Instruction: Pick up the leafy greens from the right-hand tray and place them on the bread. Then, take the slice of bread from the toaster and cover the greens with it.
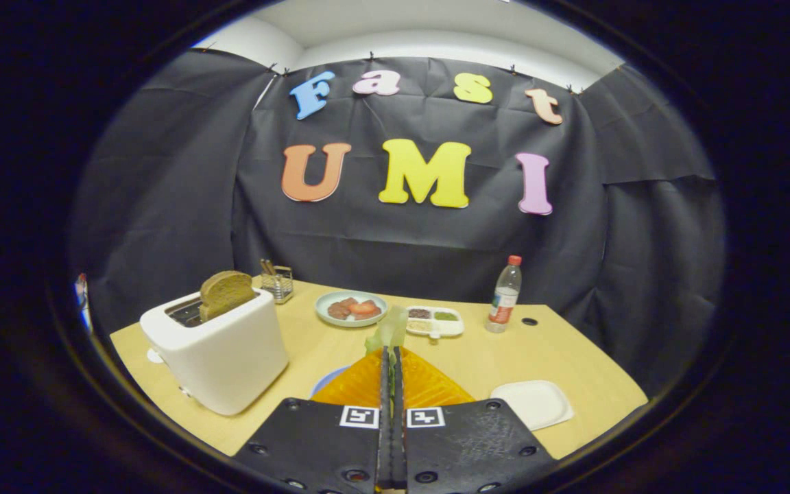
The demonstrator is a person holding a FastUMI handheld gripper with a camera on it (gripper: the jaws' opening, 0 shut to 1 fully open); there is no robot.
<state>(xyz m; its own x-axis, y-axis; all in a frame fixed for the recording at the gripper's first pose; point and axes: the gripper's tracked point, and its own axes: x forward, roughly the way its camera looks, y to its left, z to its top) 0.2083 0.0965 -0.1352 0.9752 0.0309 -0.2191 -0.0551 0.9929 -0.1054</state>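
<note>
We have the gripper (pixel 391 357) pinched on the leafy greens (pixel 388 329), directly above the bread (pixel 395 384) on its blue plate (pixel 323 385) — next we release them, then fetch the toaster's slice (pixel 225 293).

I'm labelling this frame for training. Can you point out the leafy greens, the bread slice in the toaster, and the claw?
Leafy greens (pixel 389 331): gripper view, on the pale leaf sticking out past the fingertips.
Bread slice (pixel 225 292): gripper view, on its face above the toaster slot.
Claw (pixel 391 351): gripper view, midway between its fingertips, shut on the greens.
</note>
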